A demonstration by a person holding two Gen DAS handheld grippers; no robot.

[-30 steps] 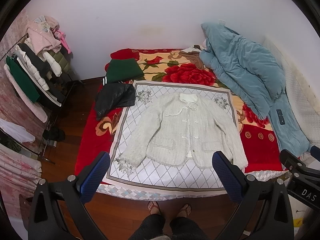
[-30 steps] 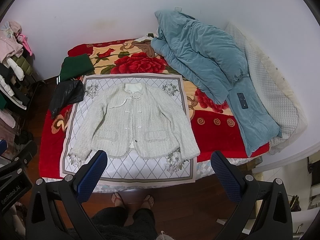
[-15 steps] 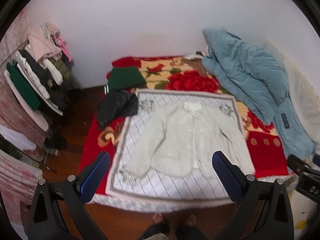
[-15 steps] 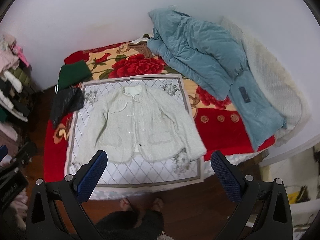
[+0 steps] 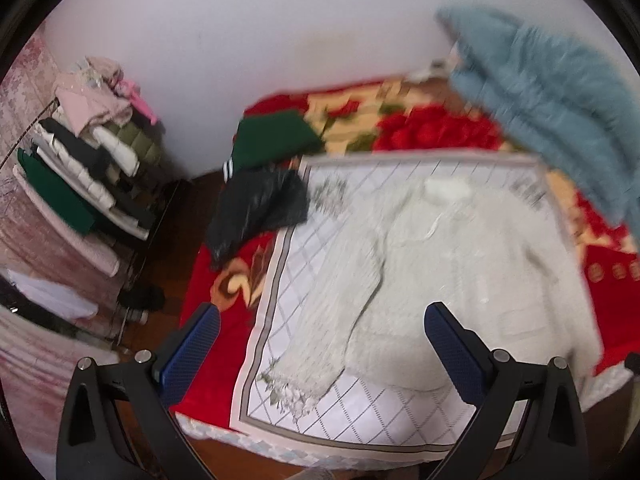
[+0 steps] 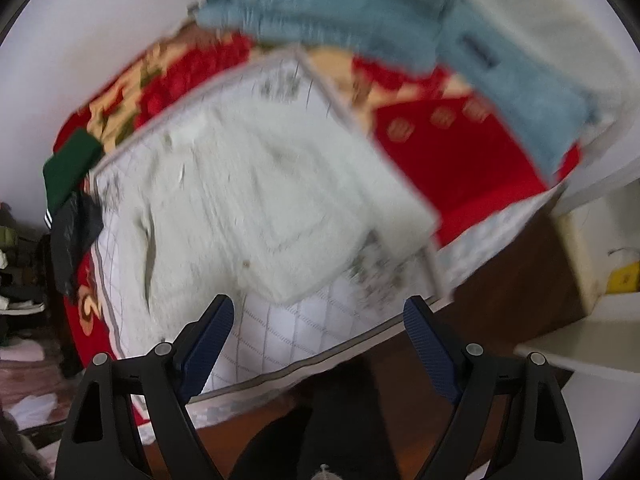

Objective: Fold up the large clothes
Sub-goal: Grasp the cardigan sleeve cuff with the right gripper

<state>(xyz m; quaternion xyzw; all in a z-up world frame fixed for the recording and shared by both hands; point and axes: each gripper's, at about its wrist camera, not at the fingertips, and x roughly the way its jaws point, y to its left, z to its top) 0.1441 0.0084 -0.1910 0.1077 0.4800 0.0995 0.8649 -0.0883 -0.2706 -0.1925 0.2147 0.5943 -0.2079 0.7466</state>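
Left wrist view: a fluffy white knit cardigan [image 5: 452,264] lies spread flat on a white diamond-quilted mat [image 5: 340,404] atop a red floral blanket [image 5: 432,132]. The left gripper [image 5: 322,350] hangs above the near sleeve, jaws wide apart and empty. A folded dark green garment [image 5: 276,142] and a crumpled black garment [image 5: 256,210] sit at the mat's far left corner.

Right wrist view, blurred: the right gripper [image 6: 318,336], jaws closing with nothing between them, hovers over the mat's near edge, cardigan [image 6: 256,200] just beyond. A rumpled blue-grey quilt [image 6: 400,12] lies along the bed's right side.

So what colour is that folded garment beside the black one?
Dark green garment, clearest in the left wrist view.
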